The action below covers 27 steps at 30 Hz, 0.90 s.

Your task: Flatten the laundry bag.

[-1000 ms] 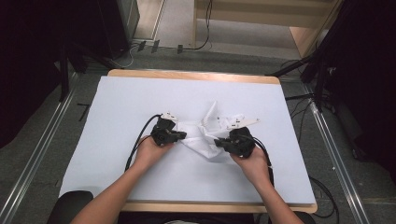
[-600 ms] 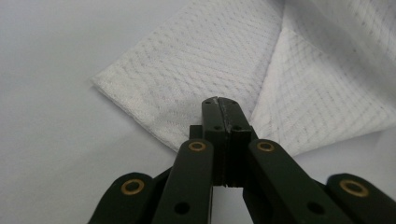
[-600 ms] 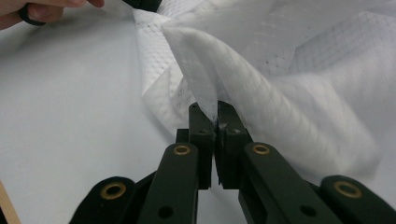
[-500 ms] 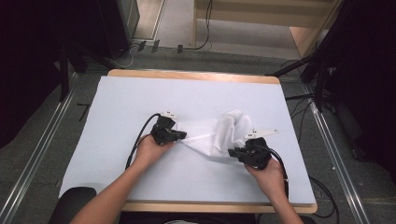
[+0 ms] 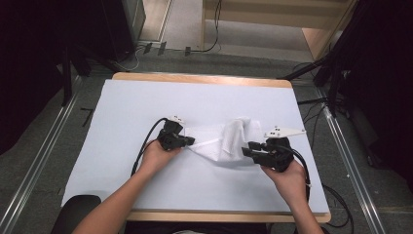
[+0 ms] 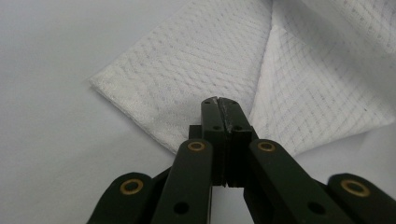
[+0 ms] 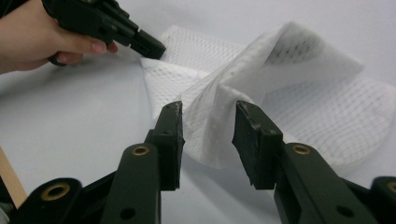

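On the white table point(image 5: 122, 112), your left gripper point(image 6: 219, 105) pinches the cloth point(image 7: 280, 88) corner; your right gripper point(image 7: 208, 121) has just been opening, its spread fingers point(image 7: 170, 126) flanking a raised fold.

Both forearms are bare, no sleeves. Each hand carries a chunky black hand-held gripper: left hand-held gripper point(image 5: 187, 142), right hand-held gripper point(image 5: 247, 150). The jaws are flat black bars, and the linkage arms behind them have brass-ringed pivot holes plus smaller plain screw holes. The pad tips look a bit scuffed. A black cable point(image 5: 146, 144) loops back from each body, and there's a pale three-cornered plate point(image 5: 284, 131) with small dark marks on top.
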Motion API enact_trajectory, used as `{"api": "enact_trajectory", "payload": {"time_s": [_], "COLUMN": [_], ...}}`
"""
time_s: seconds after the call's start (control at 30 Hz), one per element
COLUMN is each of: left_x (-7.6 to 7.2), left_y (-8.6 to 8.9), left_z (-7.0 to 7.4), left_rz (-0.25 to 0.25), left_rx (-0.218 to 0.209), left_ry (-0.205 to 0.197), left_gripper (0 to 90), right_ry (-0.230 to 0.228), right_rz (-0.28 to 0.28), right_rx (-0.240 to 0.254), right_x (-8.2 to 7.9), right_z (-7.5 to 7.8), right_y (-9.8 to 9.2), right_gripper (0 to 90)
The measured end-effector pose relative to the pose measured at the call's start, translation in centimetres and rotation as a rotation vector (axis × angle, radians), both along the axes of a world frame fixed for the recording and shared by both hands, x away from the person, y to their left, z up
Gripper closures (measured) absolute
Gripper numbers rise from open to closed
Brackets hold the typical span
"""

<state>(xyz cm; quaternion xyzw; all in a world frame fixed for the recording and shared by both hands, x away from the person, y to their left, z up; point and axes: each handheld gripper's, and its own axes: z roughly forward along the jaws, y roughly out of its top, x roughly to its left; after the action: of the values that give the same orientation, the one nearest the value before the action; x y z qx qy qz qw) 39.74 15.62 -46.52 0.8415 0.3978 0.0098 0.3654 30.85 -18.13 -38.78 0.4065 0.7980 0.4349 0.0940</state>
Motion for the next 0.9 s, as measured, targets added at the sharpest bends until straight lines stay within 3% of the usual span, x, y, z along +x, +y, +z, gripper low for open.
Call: {"api": "enact_trajectory", "payload": {"time_s": [0.17,0.23,0.27,0.3,0.33,0.5,0.63,0.9], "left_x": [-0.1,-0.1,-0.1,-0.1,-0.2,-0.3,-0.3,-0.3], "left_y": [-0.1,-0.1,-0.1,-0.1,-0.1,-0.1,0.0,0.0], "left_z": [0.0,0.0,0.0,0.0,0.0,0.0,0.0,0.0], "left_rz": [-0.006,-0.005,-0.004,-0.004,0.000,-0.008,-0.009,-0.012], "left_rx": [0.005,0.004,0.004,0.004,0.002,0.005,0.004,0.003], "left_ry": [-0.008,-0.007,-0.010,-0.010,-0.013,-0.019,-0.021,-0.019], "left_gripper": [89.5,89.4,88.9,88.6,88.4,87.5,87.3,87.0], "right_ry": [-0.023,-0.023,-0.019,-0.019,0.000,0.007,0.025,0.087], "right_rz": [-0.015,-0.016,-0.014,-0.014,-0.005,0.012,0.025,0.017], "right_rx": [0.009,-0.001,-0.027,-0.027,-0.038,-0.028,-0.052,-0.066], "right_x": [0.0,0.5,1.3,1.3,2.2,4.1,5.7,5.6], "right_z": [1.3,1.3,1.2,1.2,1.4,1.5,0.4,-2.3], "right_y": [-0.5,-0.5,0.0,0.0,0.5,1.6,2.6,1.5], "right_gripper": [67.9,73.5,84.6,84.6,90.0,90.0,90.0,90.0]}}
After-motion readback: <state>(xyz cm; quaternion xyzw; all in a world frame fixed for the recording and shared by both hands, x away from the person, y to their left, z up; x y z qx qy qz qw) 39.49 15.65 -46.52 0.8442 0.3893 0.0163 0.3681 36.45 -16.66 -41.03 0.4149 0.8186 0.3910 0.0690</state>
